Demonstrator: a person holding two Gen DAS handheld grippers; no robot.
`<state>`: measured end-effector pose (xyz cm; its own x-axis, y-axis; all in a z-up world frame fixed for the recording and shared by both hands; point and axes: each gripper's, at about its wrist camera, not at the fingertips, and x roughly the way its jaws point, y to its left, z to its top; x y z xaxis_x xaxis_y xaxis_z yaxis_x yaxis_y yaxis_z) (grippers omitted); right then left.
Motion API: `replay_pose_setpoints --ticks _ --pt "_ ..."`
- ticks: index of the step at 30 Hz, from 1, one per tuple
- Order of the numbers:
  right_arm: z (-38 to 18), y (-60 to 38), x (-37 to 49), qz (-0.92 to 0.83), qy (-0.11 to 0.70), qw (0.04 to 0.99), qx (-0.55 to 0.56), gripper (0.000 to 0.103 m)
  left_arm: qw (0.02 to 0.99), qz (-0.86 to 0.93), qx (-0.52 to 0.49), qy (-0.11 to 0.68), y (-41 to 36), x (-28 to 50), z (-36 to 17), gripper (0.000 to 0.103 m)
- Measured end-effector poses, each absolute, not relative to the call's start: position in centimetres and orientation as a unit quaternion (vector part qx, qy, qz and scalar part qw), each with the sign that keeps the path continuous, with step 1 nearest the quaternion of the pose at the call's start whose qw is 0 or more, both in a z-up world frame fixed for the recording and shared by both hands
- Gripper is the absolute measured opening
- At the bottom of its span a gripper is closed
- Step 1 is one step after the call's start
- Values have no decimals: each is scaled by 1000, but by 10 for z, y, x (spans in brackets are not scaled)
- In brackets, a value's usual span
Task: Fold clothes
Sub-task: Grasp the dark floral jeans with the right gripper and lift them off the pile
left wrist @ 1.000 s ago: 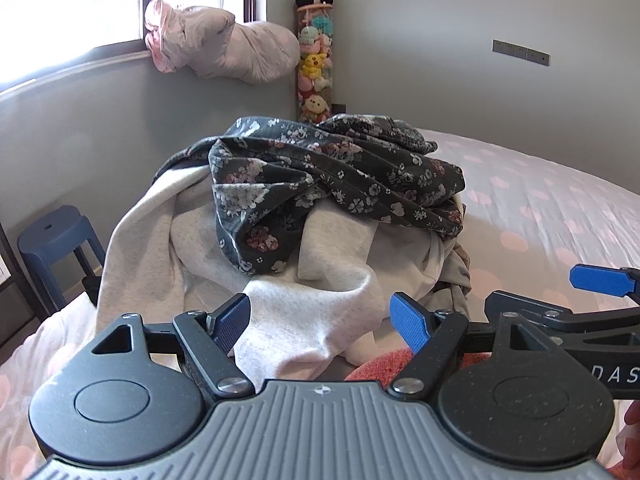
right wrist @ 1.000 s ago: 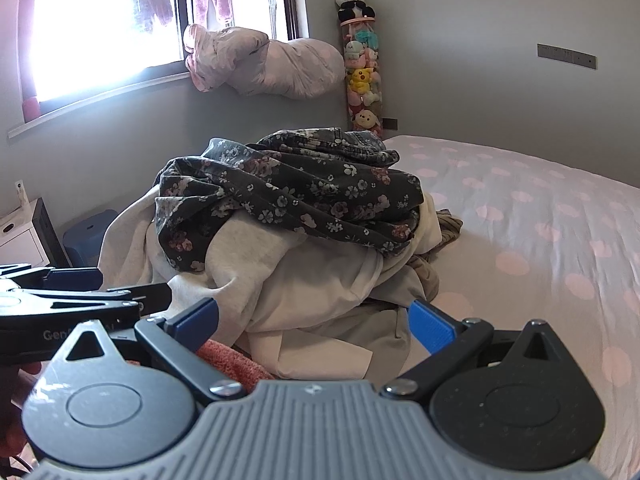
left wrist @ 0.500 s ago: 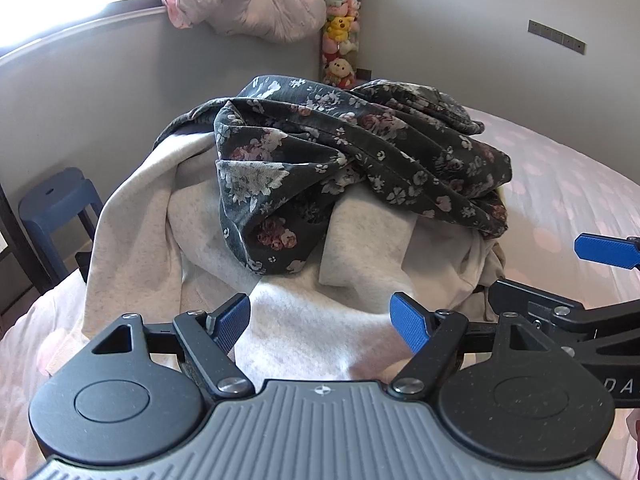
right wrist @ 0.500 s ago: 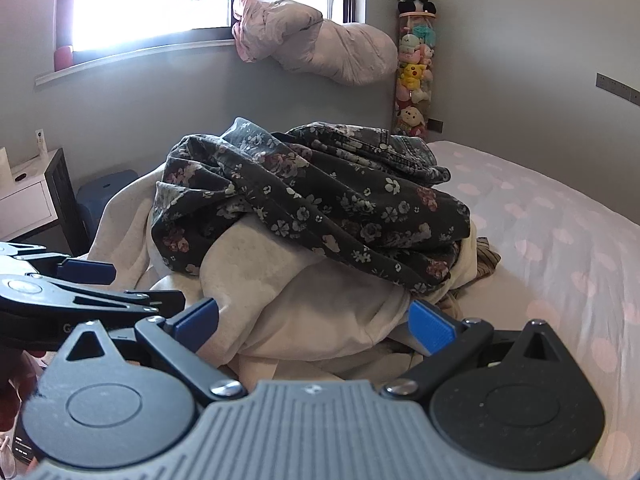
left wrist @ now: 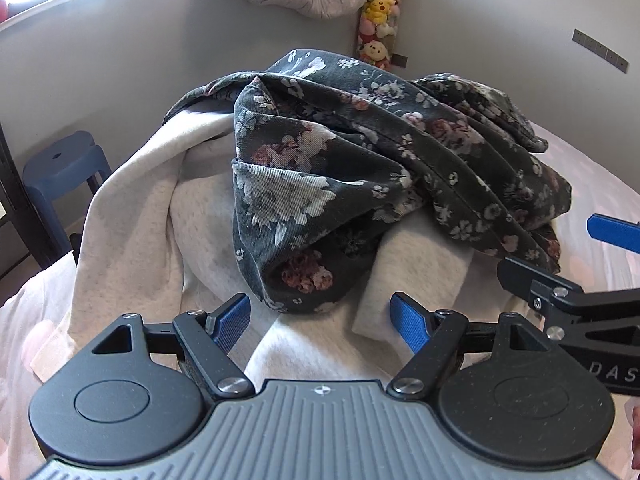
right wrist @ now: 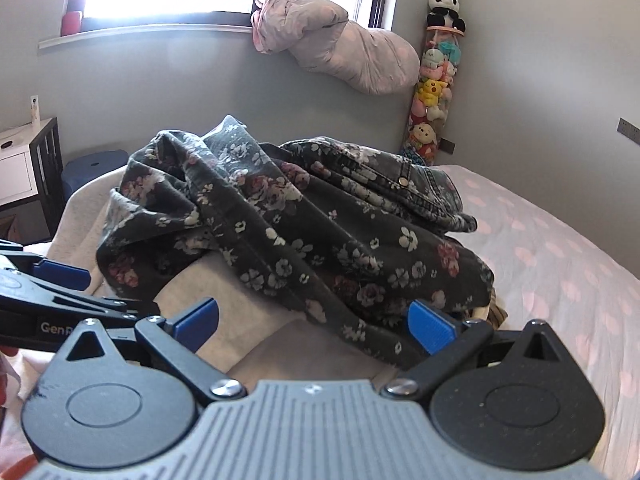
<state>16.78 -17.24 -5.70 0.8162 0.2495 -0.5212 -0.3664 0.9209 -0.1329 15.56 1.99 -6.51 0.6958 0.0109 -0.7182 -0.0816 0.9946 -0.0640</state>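
A pile of clothes lies on the bed. On top is a dark floral garment (left wrist: 360, 168) (right wrist: 304, 232), crumpled. Under it lies a light grey sweatshirt (left wrist: 152, 216) (right wrist: 248, 312). My left gripper (left wrist: 320, 320) is open, its blue pads just short of the floral garment's lower fold, over the grey fabric. My right gripper (right wrist: 314, 322) is open too, with a floral edge lying between its fingers, not pinched. Each gripper shows in the other's view: the right gripper (left wrist: 592, 264) at the right edge, the left gripper (right wrist: 52, 284) at the left edge.
The bed has a pink-dotted sheet (right wrist: 560, 264). A blue stool (left wrist: 64, 168) and a white nightstand (right wrist: 20, 168) stand left of it. A bundled pink duvet (right wrist: 344, 48) rests on the windowsill, and a tube of plush toys (right wrist: 436, 80) stands in the corner.
Both grippers have moved forward and up toward the pile; the floral garment now fills the views. A red-orange cloth seen below the grippers earlier is out of view.
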Motion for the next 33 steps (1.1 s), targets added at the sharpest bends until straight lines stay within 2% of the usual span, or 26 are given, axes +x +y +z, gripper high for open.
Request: replay_pose_setpoints --ticks 10,11,12,13,14,15,16,18,28,33 --pt "-71 -152 209 173 260 939 -141 98 913 55 -48 402 28 164 -74 76" --pt "-72 -148 211 175 260 938 -149 91 912 58 -49 403 28 163 -75 76" --pt "-74 -143 212 178 260 935 -160 73 912 59 -50 404 28 163 -77 76" --pt "-75 -139 212 182 262 932 -171 62 911 58 -51 405 28 162 -77 76" --pt "-76 -135 212 186 264 929 -181 43 911 57 -50 406 27 161 -78 76" --pt "-75 -133 211 187 262 928 -187 32 912 56 -47 405 27 160 -77 76" --pt "-73 -133 210 181 254 930 -192 29 912 54 -45 403 27 158 -76 76" --pt "-66 -135 206 157 231 938 -205 12 914 53 -44 399 28 154 -74 76" --pt "14 -191 184 11 99 980 -171 5 924 54 -52 374 41 135 -57 77" --pt "45 -236 156 -47 70 986 -147 3 930 56 -53 360 43 128 -46 77"
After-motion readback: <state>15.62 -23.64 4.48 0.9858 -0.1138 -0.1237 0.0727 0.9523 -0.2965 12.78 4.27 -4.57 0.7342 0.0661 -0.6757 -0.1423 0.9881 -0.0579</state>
